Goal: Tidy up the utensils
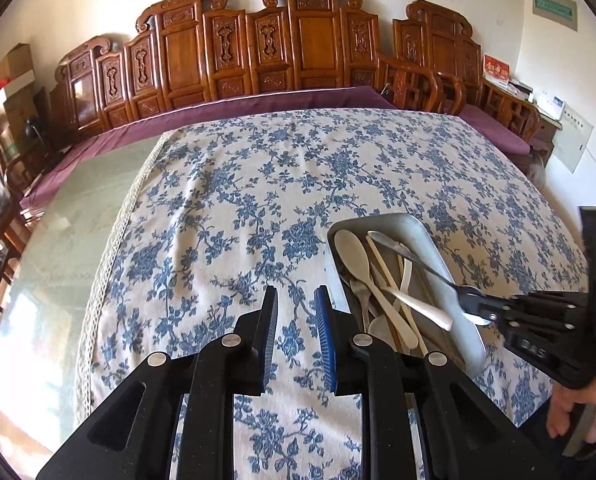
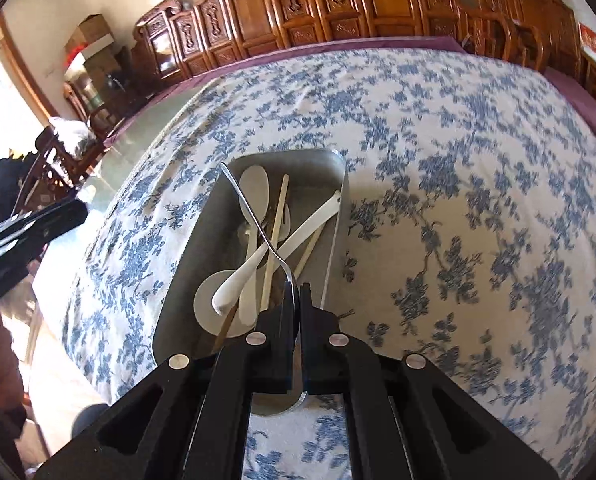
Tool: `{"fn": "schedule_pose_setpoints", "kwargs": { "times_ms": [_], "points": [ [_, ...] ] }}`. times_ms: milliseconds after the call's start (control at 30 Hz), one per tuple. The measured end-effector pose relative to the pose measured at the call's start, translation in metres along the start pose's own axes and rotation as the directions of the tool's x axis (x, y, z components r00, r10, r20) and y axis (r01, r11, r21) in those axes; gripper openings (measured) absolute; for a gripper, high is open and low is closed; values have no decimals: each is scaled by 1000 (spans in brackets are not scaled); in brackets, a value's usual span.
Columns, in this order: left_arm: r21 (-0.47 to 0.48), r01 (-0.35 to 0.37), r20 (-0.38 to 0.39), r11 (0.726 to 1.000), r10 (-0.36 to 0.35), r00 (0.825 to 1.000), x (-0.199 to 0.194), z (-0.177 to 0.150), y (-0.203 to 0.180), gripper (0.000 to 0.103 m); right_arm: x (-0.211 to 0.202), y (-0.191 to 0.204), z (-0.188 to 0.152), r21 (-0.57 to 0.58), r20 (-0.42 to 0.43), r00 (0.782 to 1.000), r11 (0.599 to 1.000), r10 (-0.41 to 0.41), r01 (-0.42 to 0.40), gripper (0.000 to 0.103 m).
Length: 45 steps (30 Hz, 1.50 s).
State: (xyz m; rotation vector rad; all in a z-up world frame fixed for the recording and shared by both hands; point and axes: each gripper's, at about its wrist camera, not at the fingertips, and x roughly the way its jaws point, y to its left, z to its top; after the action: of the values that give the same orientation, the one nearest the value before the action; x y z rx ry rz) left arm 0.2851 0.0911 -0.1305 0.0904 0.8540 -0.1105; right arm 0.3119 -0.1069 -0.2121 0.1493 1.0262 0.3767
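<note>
While sunlight falls from a window at the left, the bench (image 1: 78, 216) shows a glassy green top, most of it under a white cloth (image 1: 258, 184) printed with blue flowers and edged with lace on its left side. Carved wooden panels (image 1: 298, 40) line the far wall behind a purple cushion (image 1: 258, 102), and cardboard boxes (image 1: 14, 68) are stacked in the far left corner.

A metal tray (image 2: 333, 216) lies on the cloth near the front right, holding white spoons (image 2: 254, 196), pale chopsticks (image 2: 276, 236) and some metal pieces, all crossed over one another.

The right gripper (image 2: 296, 292) reaches in from the near side, low over the tray's near end. Its fingers (image 2: 286, 308) are pressed together on the head end of a metal fork (image 2: 250, 212), whose handle sticks out over the tray toward the far side. In the left view a bare hand (image 1: 577, 412) shows beneath this tool.

The left gripper (image 1: 296, 336) hovers over bare cloth just left of the tray, level and pointing away; its blue-padded fingers (image 1: 323, 340) stand apart with nothing between them
</note>
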Motion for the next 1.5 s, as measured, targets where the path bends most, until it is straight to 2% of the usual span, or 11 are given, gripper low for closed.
{"fn": "schedule_pose_setpoints", "kwargs": {
  "times_ms": [100, 767, 867, 1267, 1500],
  "points": [
    [-6, 6, 0, 1000, -6, 1000, -2, -5, 3, 18, 7, 1, -2, 37, -17, 1000, 999, 26, -25, 3],
    [-24, 11, -9, 1000, -11, 1000, -4, -17, 11, 18, 14, 17, -8, 36, 14, 999, 999, -37, 37, 4],
    [-24, 12, -7, 1000, -12, 1000, -5, -17, 10, 18, 12, 17, -11, 25, 17, 999, 999, -35, 34, 7],
    [-32, 9, 10, 999, -9, 1000, -23, -19, -1, 22, -28, 26, -19, -112, 94, 995, 993, 44, -34, 10],
    [-30, 11, 21, 999, -11, 1000, -38, -21, -15, 23, -54, 20, -26, -133, 119, 989, 988, 89, -73, 10]
  ]
}}
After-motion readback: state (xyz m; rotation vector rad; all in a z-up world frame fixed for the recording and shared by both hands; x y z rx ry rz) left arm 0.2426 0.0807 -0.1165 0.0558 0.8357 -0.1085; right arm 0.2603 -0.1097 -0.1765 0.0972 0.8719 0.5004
